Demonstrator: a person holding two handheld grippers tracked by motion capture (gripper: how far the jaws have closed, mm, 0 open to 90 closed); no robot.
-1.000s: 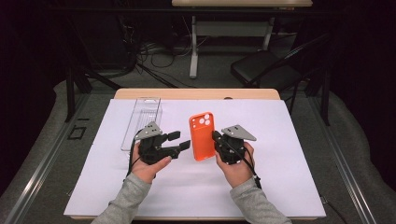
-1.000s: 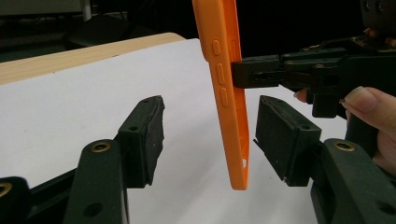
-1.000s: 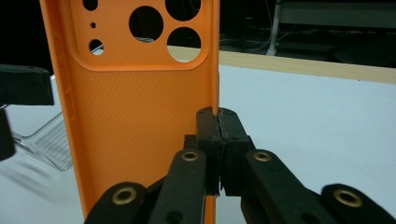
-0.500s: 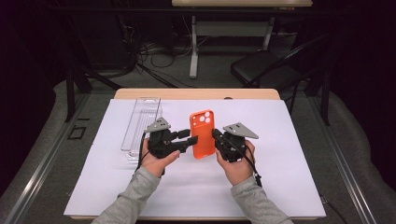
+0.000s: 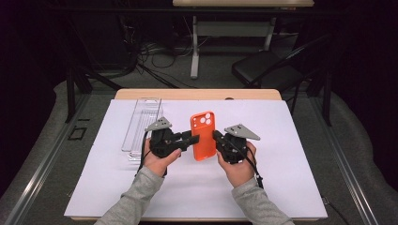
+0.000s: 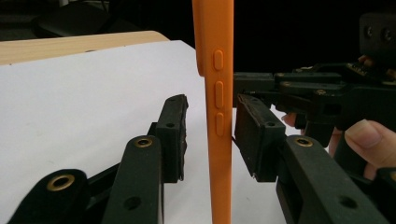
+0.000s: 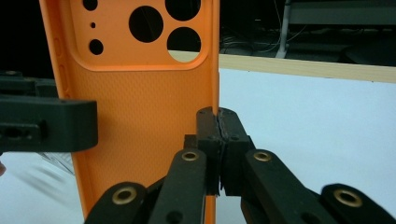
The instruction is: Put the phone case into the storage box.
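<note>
Right gripper clamped on orange phone case edge. Left gripper jaws just closing around opposite edge, gap remaining. Two-handed hold imminent.

Clear plastic tray on white sheet

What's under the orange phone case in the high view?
Under the orange phone case, held between the left tongs and right tongs, shows white paper. The patch directly beneath is covered by the case.
</note>
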